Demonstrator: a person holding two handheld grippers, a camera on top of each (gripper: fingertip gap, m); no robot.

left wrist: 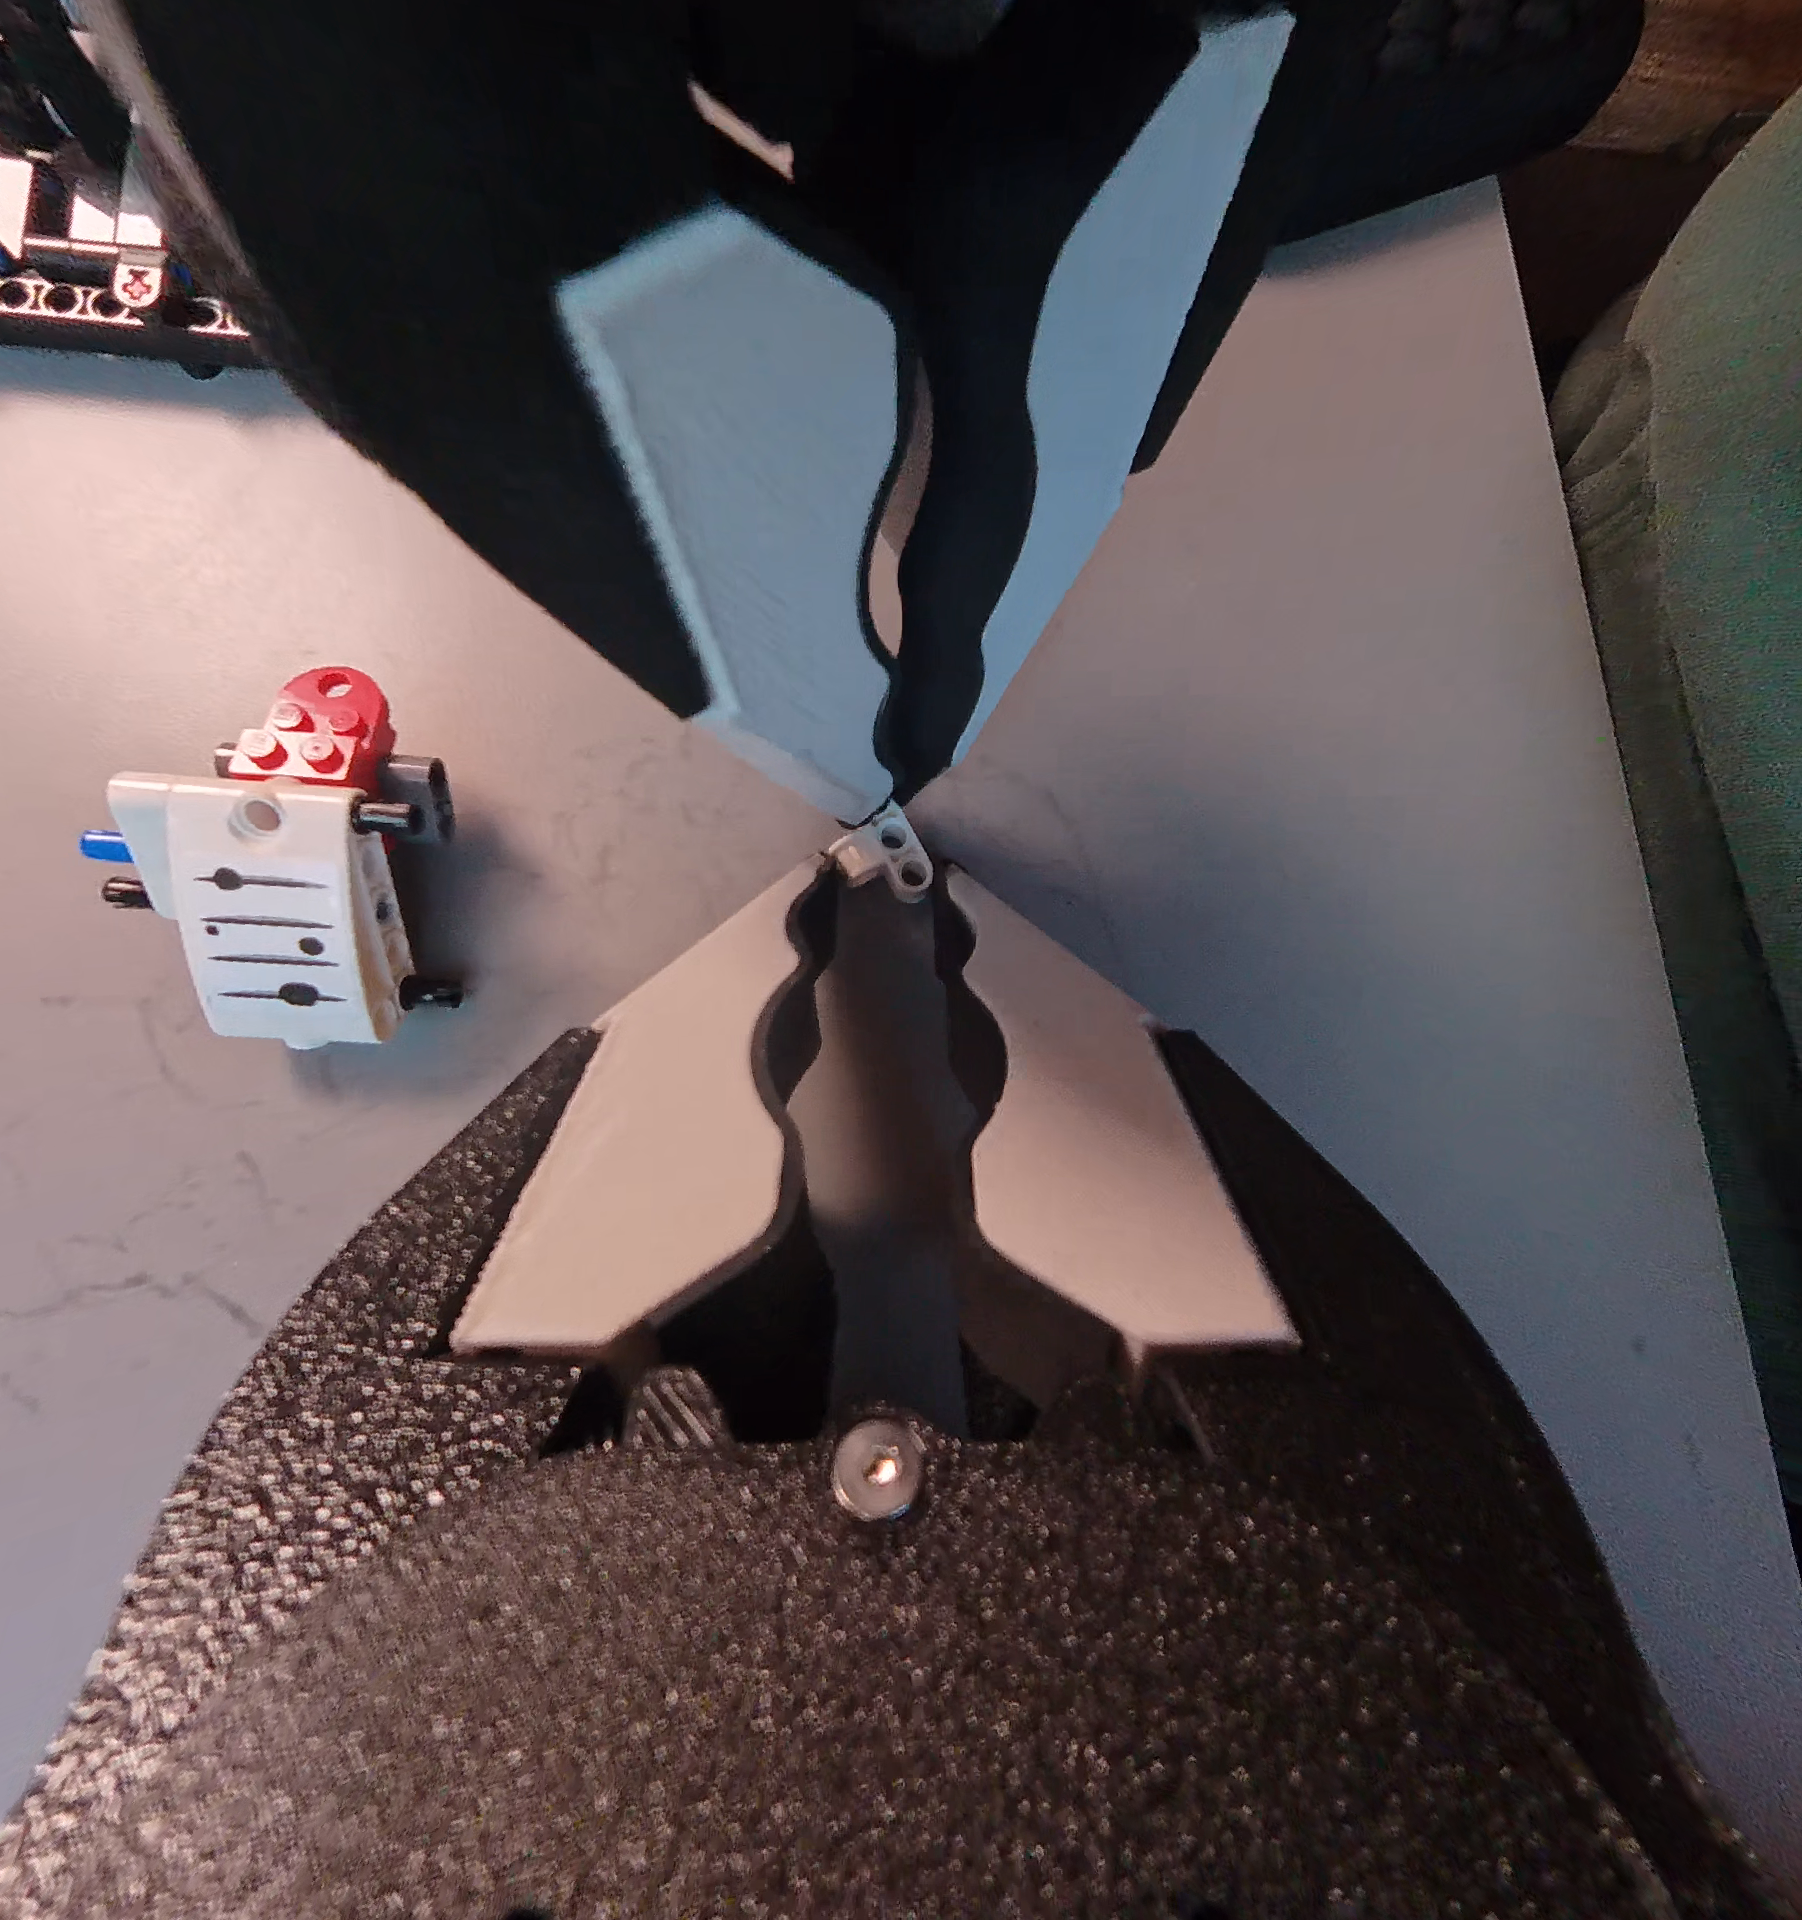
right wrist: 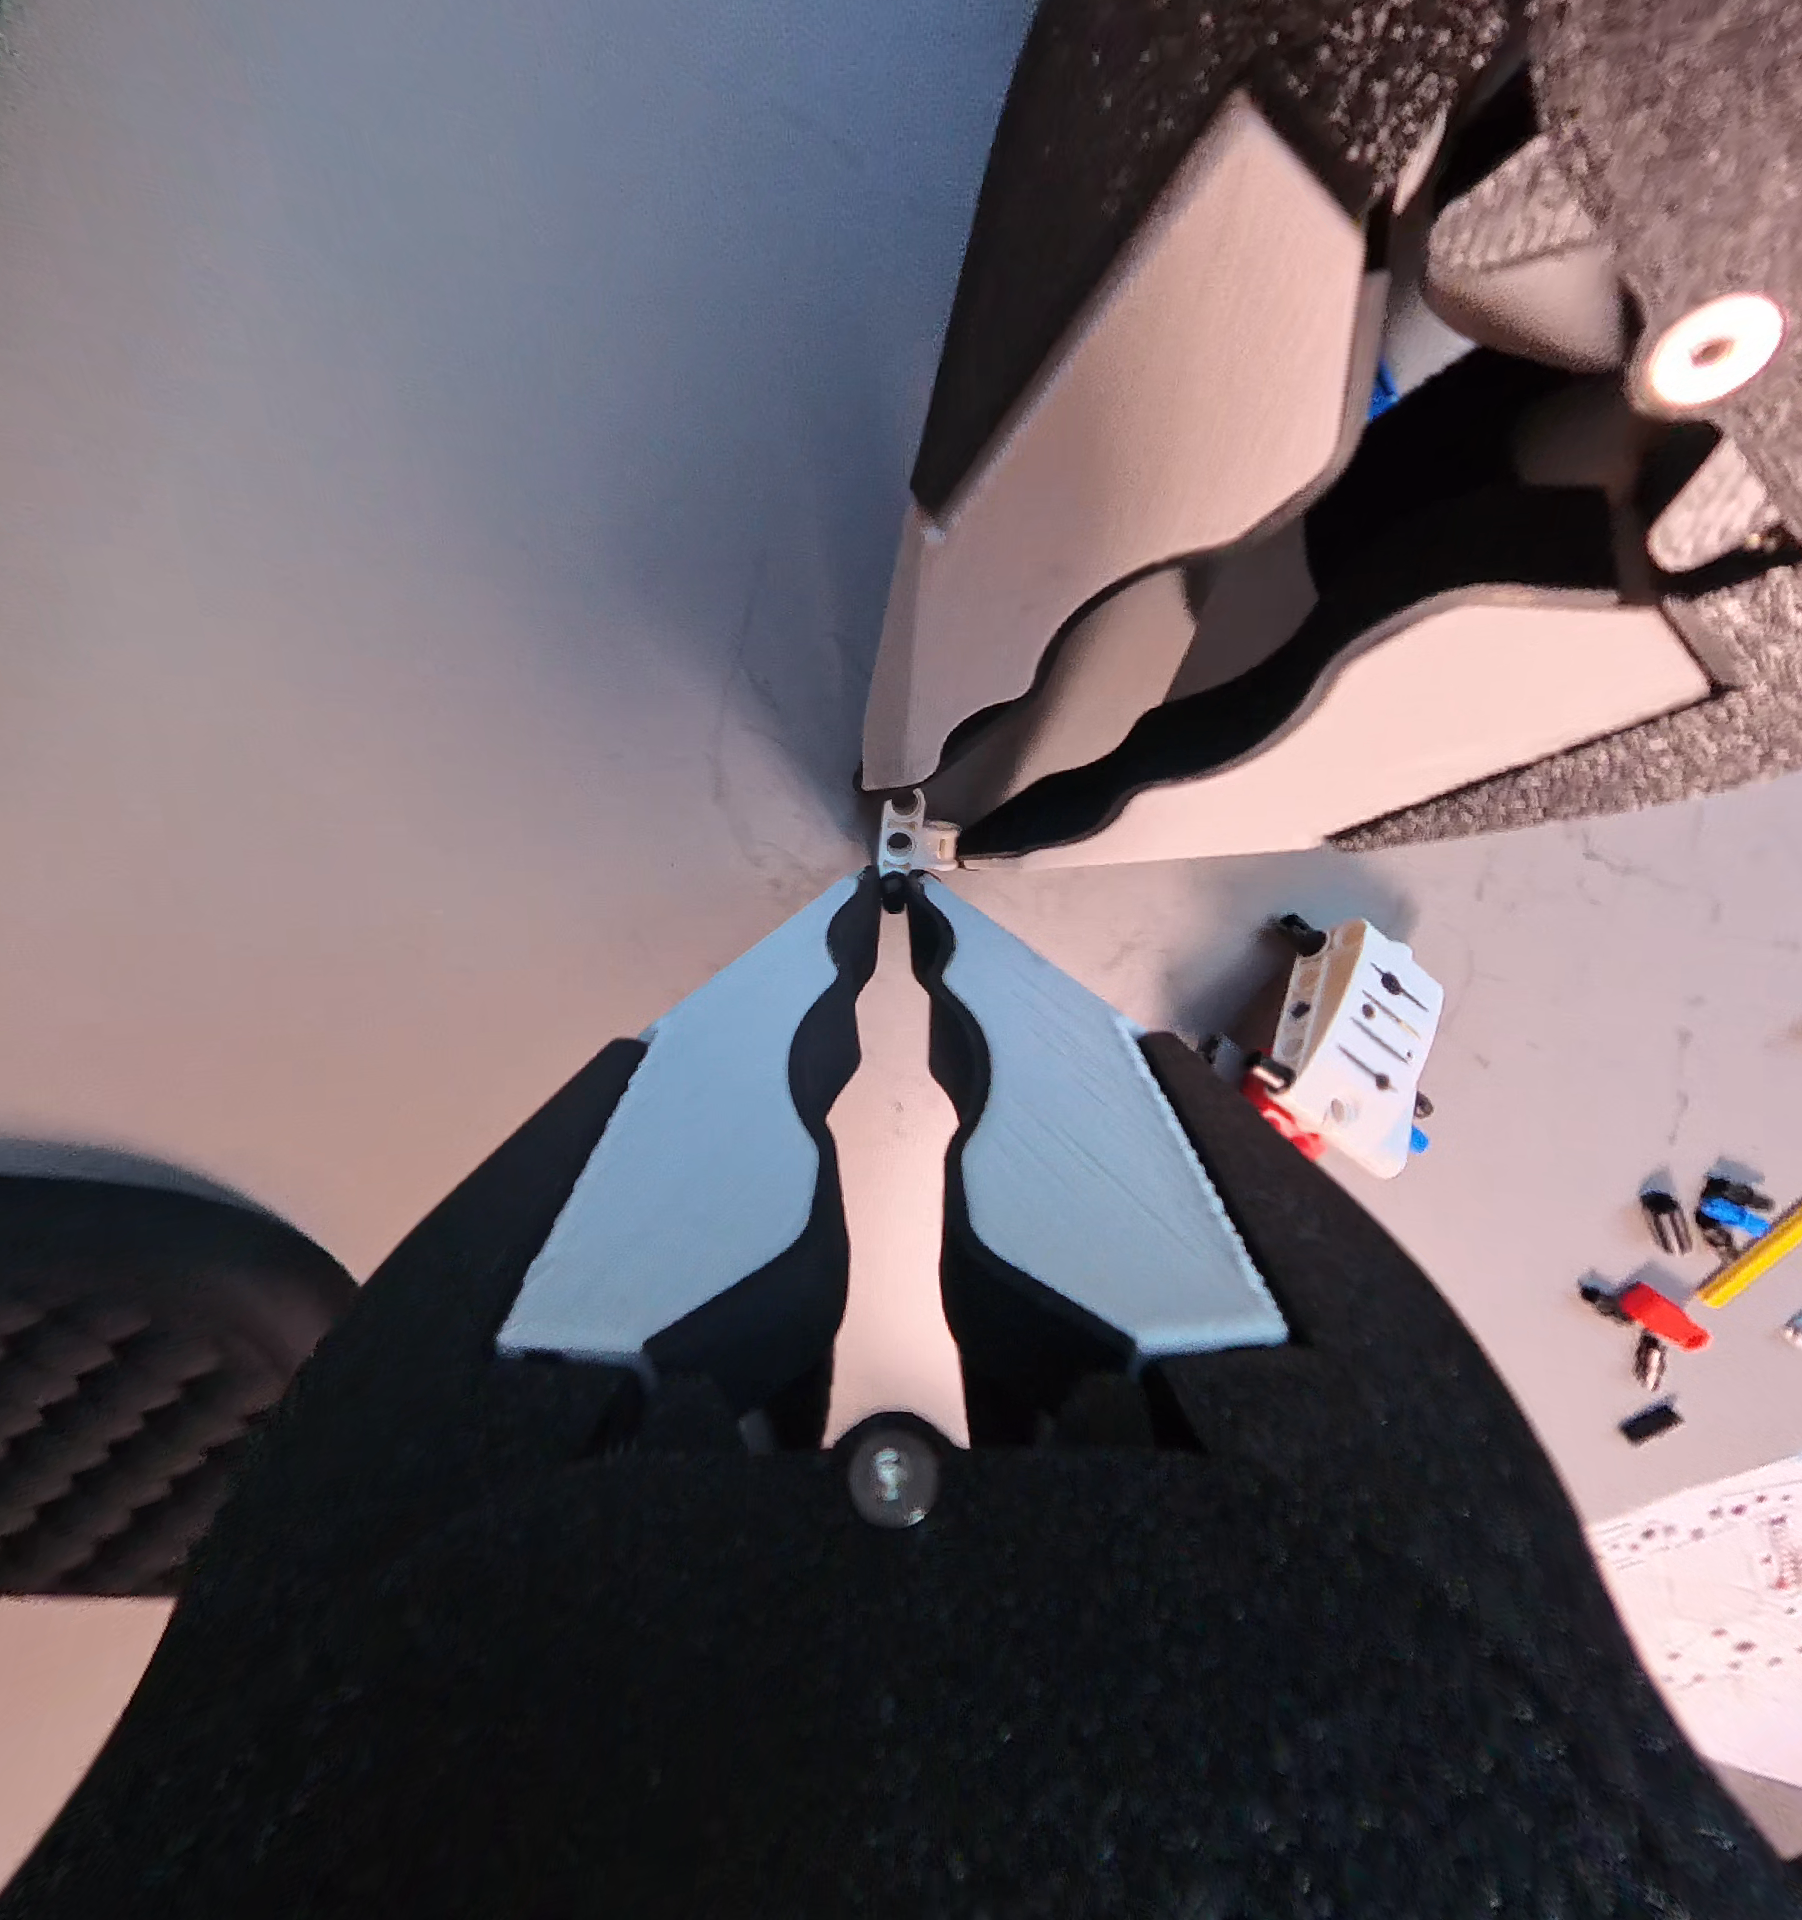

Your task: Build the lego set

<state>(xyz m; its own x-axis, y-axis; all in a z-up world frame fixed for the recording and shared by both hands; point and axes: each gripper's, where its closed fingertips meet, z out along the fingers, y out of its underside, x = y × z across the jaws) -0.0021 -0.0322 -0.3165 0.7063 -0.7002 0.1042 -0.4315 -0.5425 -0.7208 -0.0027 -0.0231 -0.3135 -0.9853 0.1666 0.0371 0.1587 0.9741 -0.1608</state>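
White plastic perforated lego connector (left wrist: 892, 854), pinched above the pale bench (left wrist: 253, 1143) by the left hand-held gripper (left wrist: 881, 868), should stay steady while the right hand-held gripper (right wrist: 895, 891), closed on a small black pin (right wrist: 893, 890), presses squarely in.

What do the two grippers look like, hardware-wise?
Both match: the left gripper and right gripper each have a black, rough-textured body with a silver screw at its centre. Their fingers are flat pale grey wedges tapering to a point, with wavy black inner edges. No cables or sleeves visible.
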